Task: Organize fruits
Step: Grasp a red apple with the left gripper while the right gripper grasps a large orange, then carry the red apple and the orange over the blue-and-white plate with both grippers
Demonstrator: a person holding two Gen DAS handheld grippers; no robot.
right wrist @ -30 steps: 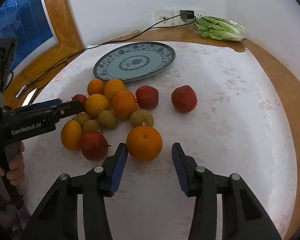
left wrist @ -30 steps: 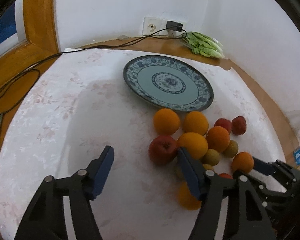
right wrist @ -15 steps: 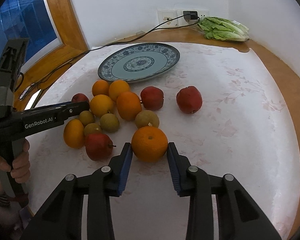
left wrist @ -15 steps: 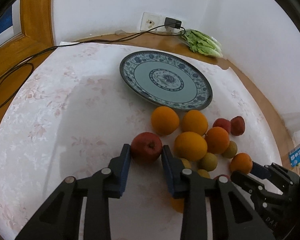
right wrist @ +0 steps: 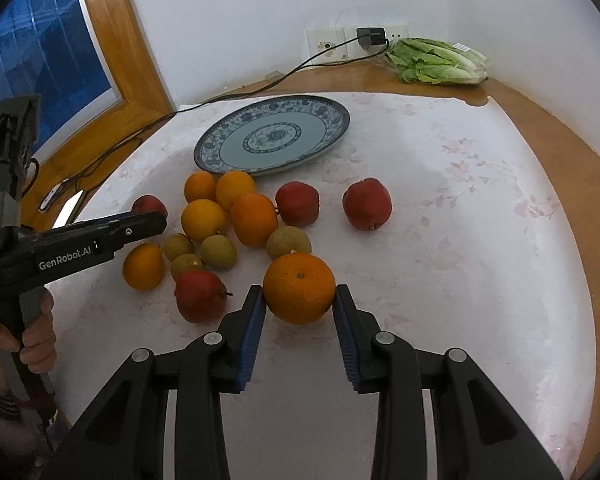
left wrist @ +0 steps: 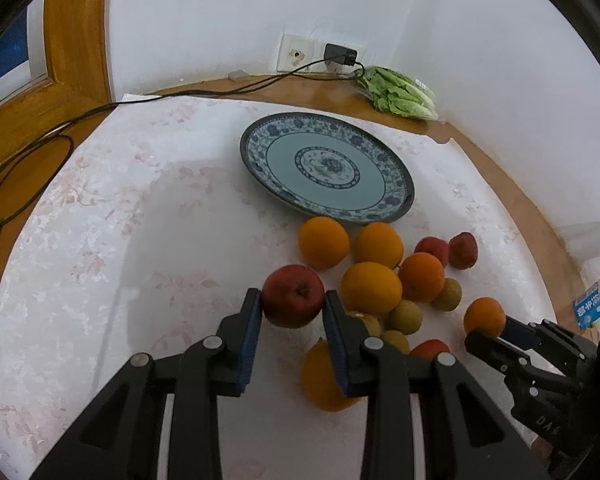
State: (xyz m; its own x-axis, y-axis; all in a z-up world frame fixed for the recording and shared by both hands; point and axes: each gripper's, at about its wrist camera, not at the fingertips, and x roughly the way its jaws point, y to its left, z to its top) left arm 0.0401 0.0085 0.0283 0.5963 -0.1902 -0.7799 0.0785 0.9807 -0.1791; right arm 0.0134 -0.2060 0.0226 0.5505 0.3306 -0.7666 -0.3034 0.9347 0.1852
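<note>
My left gripper (left wrist: 292, 300) is shut on a red apple (left wrist: 293, 294) at the left side of the fruit pile, its blue pads pressed on both flanks. My right gripper (right wrist: 300, 296) is shut on an orange (right wrist: 299, 286) at the near edge of the pile. Several oranges (left wrist: 323, 242), red apples (right wrist: 367, 204) and small greenish-brown fruits (right wrist: 288, 242) lie clustered on the white cloth. Beyond them sits a blue-patterned plate (left wrist: 400, 196) with nothing on it. The left gripper (right wrist: 156, 222) also shows from the side in the right wrist view, held by a hand (right wrist: 40, 344).
A bag of lettuce (left wrist: 400, 96) lies at the back by the wall socket and charger (left wrist: 340, 54). A black cable (left wrist: 60, 128) trails over the wooden table rim on the left. A wooden window frame (right wrist: 116, 40) stands on the left. A blue-and-white packet (left wrist: 590, 308) lies at the right edge.
The left gripper went from wide open beside the apple to shut around it. The right gripper's jaws closed in from either side onto the orange. Neither fruit has visibly moved.
</note>
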